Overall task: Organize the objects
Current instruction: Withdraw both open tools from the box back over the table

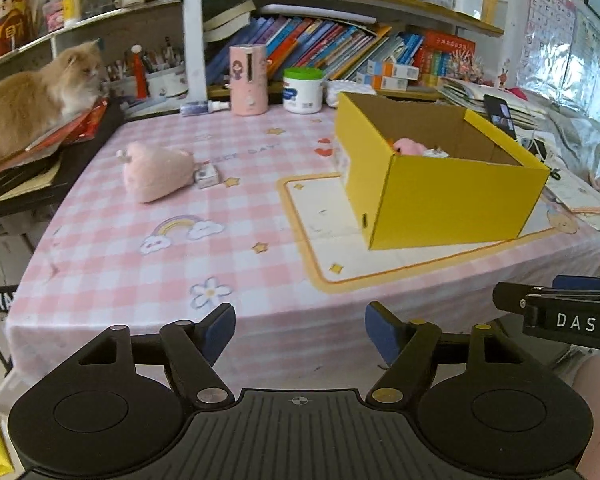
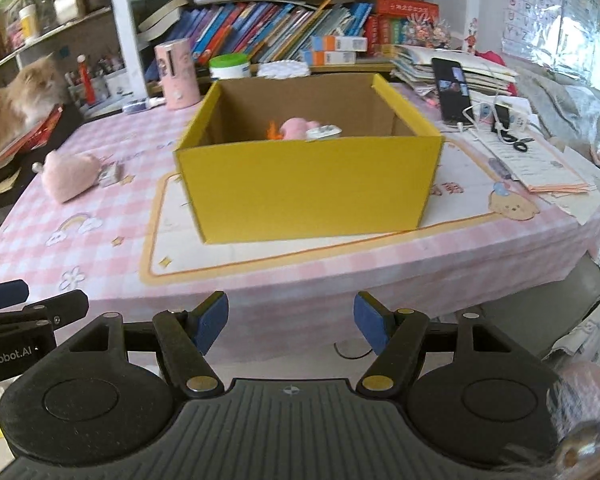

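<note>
A yellow cardboard box (image 1: 456, 196) (image 2: 312, 188) stands open on the pink checked tablecloth (image 1: 148, 248) (image 2: 60, 216). Inside it lie a pink soft toy (image 1: 409, 146) (image 2: 296, 127), something orange and a small white item (image 2: 324, 133). Left of the box a pink plush heart (image 1: 156, 170) (image 2: 68, 174) lies on the cloth with a small white-grey box (image 1: 207, 175) (image 2: 109, 174) touching its right side. My left gripper (image 1: 300, 332) hangs open in front of the table's near edge, nothing between its blue pads. My right gripper (image 2: 291, 322) is likewise open and empty, facing the yellow box.
A ginger cat (image 1: 36, 100) (image 2: 16, 100) sits on books at the left. Along the back stand a pink cylinder (image 1: 249, 80), a white tub with a green lid (image 1: 303, 90) and shelves of books. A phone (image 2: 452, 92), cables, scissors (image 2: 518, 144) and papers crowd the right side.
</note>
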